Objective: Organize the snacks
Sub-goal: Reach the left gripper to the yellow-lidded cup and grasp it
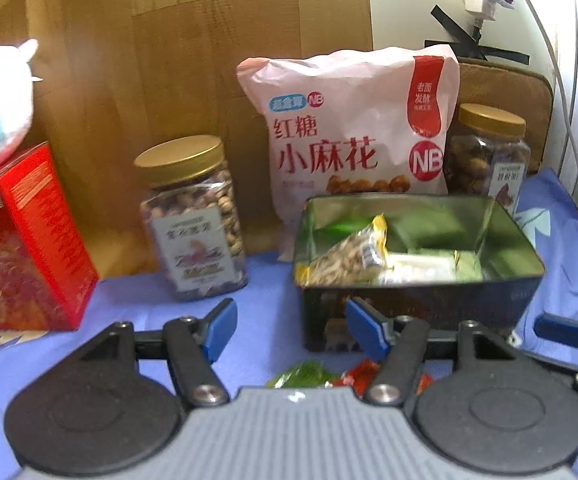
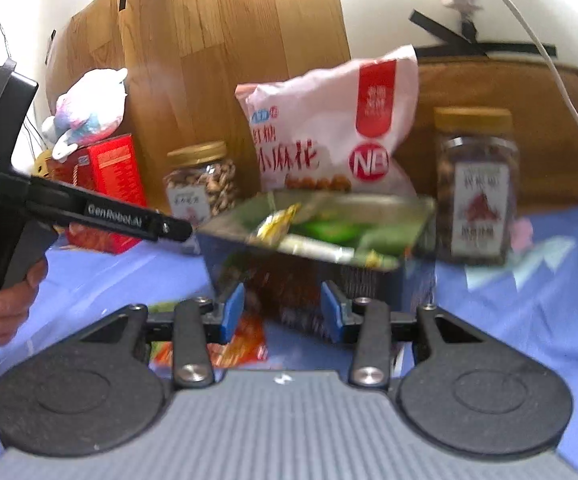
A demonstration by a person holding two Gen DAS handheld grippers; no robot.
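Crinkly foil sachets, a green candy (image 1: 301, 374) and a red packet (image 2: 245, 344), lie on the blue cloth (image 1: 273, 312) just before the shiny metal tin (image 1: 421, 304). Both the left gripper (image 1: 289, 326) and the right gripper (image 2: 283, 312) are released and empty. Such slippery wrappers may slide away from the pads, or a finger may knock the tin's hard wall.

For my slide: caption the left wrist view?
Open gripper before a snack tin, jars and bag behind.
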